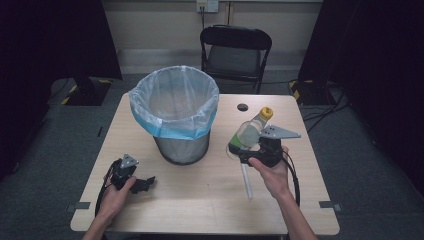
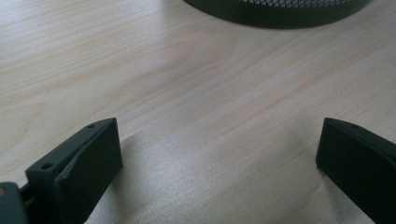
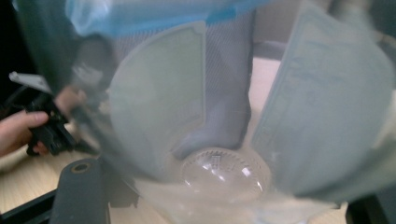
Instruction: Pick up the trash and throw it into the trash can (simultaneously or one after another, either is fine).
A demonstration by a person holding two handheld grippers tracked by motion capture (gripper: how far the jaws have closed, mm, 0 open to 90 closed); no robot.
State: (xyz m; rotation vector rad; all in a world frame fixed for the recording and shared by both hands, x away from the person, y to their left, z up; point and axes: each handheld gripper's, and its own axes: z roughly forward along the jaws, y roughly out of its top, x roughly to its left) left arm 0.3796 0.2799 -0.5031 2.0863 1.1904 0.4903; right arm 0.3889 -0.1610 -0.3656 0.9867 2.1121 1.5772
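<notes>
Bottle held up beside the bin

My right claw (image 1: 250, 150) grips the clear bottle (image 1: 250, 131), yellow cap tilted away, above the surface (image 1: 200, 200) just right of the lined bin (image 1: 175, 112). My left claw (image 1: 145, 184) rests wide, holding nothing, left of the bin.

We see the lined bin (image 1: 176, 115) blocking the table's (image 1: 200, 200) upper centre; a white tube (image 1: 246, 183) lies lower right; the bare wood along the bottom edge stays passable.

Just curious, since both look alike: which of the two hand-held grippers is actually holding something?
The right gripper, clamped on the clear yellow-capped plastic bottle; the left gripper rests open on the table.
</notes>
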